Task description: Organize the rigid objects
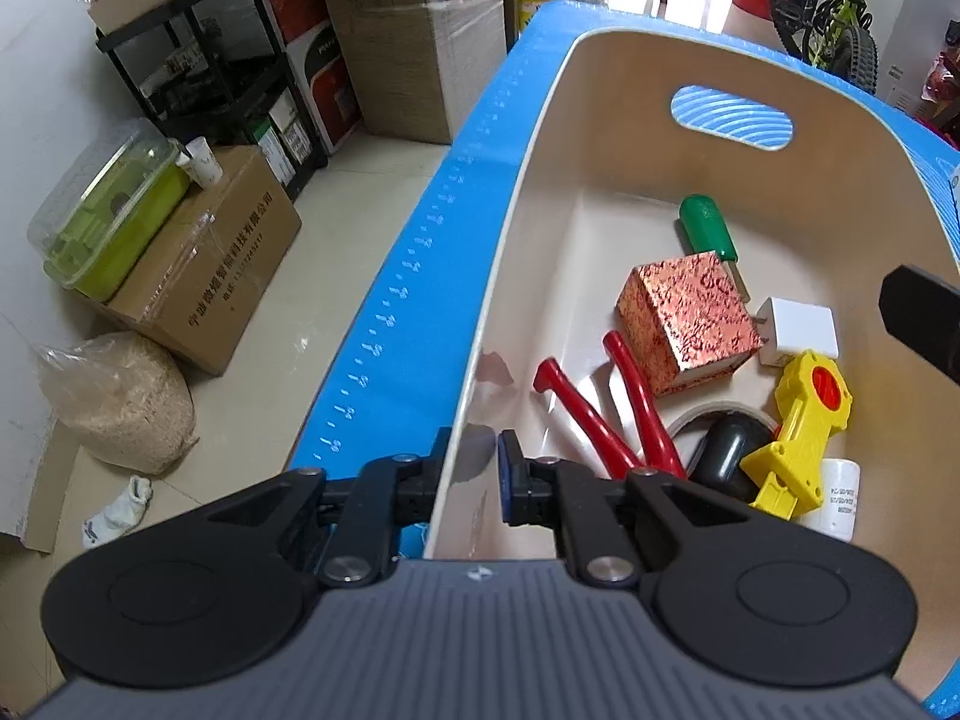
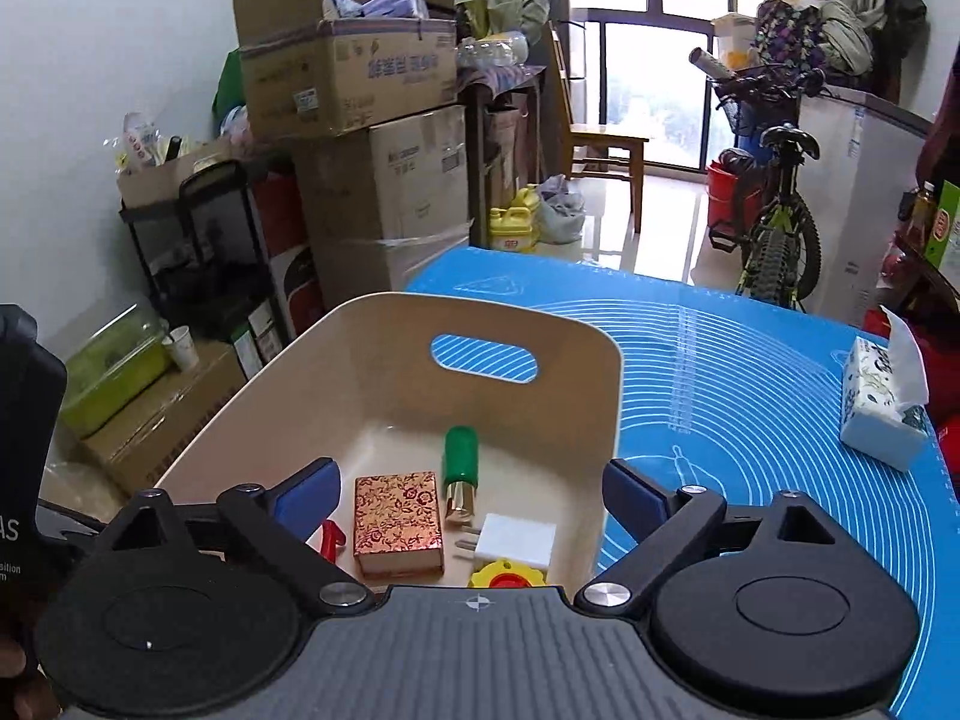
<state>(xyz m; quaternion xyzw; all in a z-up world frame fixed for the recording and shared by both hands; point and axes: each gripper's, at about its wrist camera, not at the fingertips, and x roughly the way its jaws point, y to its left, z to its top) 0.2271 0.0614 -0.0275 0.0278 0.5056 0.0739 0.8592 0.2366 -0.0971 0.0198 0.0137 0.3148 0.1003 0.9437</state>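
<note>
A cream bin (image 1: 540, 180) (image 2: 384, 330) stands on the blue mat (image 2: 750, 390). In it lie a red patterned box (image 1: 690, 324) (image 2: 397, 519), a green-handled screwdriver (image 1: 708, 228) (image 2: 461, 456), a white charger (image 1: 801, 330) (image 2: 516, 540), red-handled pliers (image 1: 600, 420), a yellow toy (image 1: 804, 420) and a black rounded object (image 1: 729, 450). My left gripper (image 1: 474, 456) sits astride the bin's left wall, one finger outside and one inside, narrowly open with a sliver of wall showing beside the inner pad. My right gripper (image 2: 469, 471) hovers wide open over the bin's near end with nothing between its fingers.
A tissue pack (image 2: 882, 402) lies on the mat to the right. The table's left edge (image 1: 390, 312) drops to a floor with cardboard boxes (image 1: 204, 264), a green container (image 1: 114, 222) and a sack (image 1: 120, 402). A bicycle (image 2: 774, 228) stands beyond the far edge.
</note>
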